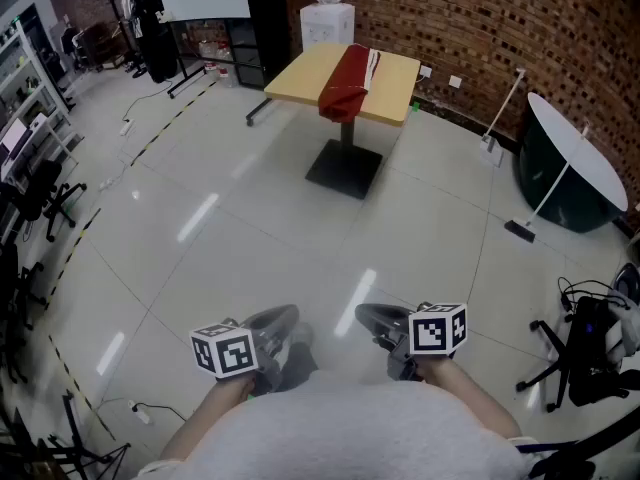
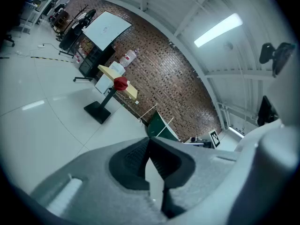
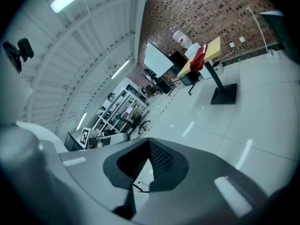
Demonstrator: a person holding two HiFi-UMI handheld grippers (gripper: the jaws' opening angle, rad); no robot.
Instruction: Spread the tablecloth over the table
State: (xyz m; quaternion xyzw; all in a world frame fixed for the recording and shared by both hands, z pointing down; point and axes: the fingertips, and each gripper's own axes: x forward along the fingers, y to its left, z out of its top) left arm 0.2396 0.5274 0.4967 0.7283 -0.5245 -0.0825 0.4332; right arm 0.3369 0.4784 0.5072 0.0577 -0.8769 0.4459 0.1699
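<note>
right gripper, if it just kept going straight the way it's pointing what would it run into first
Probably the tiled floor: the right gripper tilts slightly downward and only bare tiles lie ahead, well short of the table holding the bunched red tablecloth. Depth is uncertain.

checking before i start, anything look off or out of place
The red tablecloth lies bunched in a strip across the yellow table, drooping over its near edge. A white round tabletop stands tipped by the wall.
</note>
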